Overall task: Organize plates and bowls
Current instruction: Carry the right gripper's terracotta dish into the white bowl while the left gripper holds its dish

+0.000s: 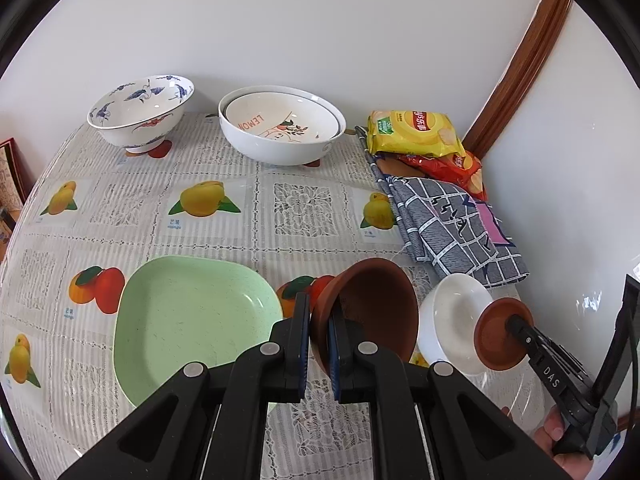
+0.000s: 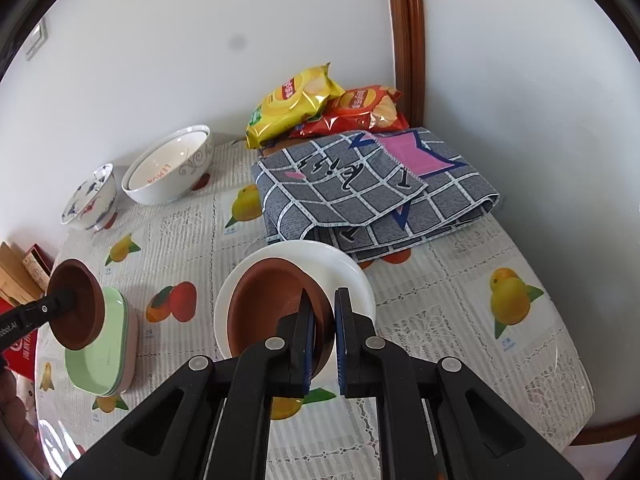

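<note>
My left gripper [image 1: 319,338] is shut on the rim of a brown bowl [image 1: 372,308], held tilted above the table beside a green square plate [image 1: 192,320]. My right gripper [image 2: 324,340] is shut on the rim of a second brown bowl [image 2: 272,304], held over a small white bowl [image 2: 344,268]. In the left wrist view the right gripper [image 1: 516,326] holds its brown bowl [image 1: 500,340] at the white bowl [image 1: 452,320]. In the right wrist view the left gripper's bowl [image 2: 78,304] hangs over stacked green plates [image 2: 104,356].
A blue-patterned bowl [image 1: 140,110] and nested white bowls [image 1: 280,126] stand at the back by the wall. Chip bags [image 1: 416,132] and a folded checked cloth [image 1: 452,224] lie at the right. Boxes [image 2: 24,272] sit past the table's left edge.
</note>
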Demonstrator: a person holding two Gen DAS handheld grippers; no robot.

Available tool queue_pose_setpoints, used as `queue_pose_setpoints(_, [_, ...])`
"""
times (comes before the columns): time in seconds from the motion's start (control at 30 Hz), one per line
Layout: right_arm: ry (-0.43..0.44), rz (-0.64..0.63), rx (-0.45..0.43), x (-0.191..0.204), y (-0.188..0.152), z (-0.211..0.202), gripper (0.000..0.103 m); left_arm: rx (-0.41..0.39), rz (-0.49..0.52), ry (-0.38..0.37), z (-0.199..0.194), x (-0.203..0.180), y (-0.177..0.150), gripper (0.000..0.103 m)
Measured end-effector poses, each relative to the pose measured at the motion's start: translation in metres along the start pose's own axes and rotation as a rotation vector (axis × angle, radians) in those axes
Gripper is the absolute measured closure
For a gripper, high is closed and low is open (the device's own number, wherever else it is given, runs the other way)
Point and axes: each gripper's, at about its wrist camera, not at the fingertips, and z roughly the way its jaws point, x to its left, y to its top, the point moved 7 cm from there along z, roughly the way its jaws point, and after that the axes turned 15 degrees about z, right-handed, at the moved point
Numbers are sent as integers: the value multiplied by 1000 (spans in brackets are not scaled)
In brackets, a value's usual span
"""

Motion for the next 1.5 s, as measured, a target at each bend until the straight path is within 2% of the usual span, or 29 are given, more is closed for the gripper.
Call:
queue_pose_setpoints(0.7, [-61,-63,114,4,-17,63,93,68,-14,-10,40,8,-7,95])
queue_pose_setpoints(0.93, [-73,-73,115,6,-17,70,94,75,-25,-17,46,13,-8,95])
queue_pose_setpoints(1.1, [-148,-130,110,6,-18,78,93,80,-25,-21,49,14,-9,95])
queue_pose_setpoints(1.2, [-151,-142,121,7,-21,82,91,84,-26,-24,52,16,-9,94])
queue_pose_setpoints(1.5, [-241,-232,91,11,-24,87,84,93,-30,-35,56,18,-12,94])
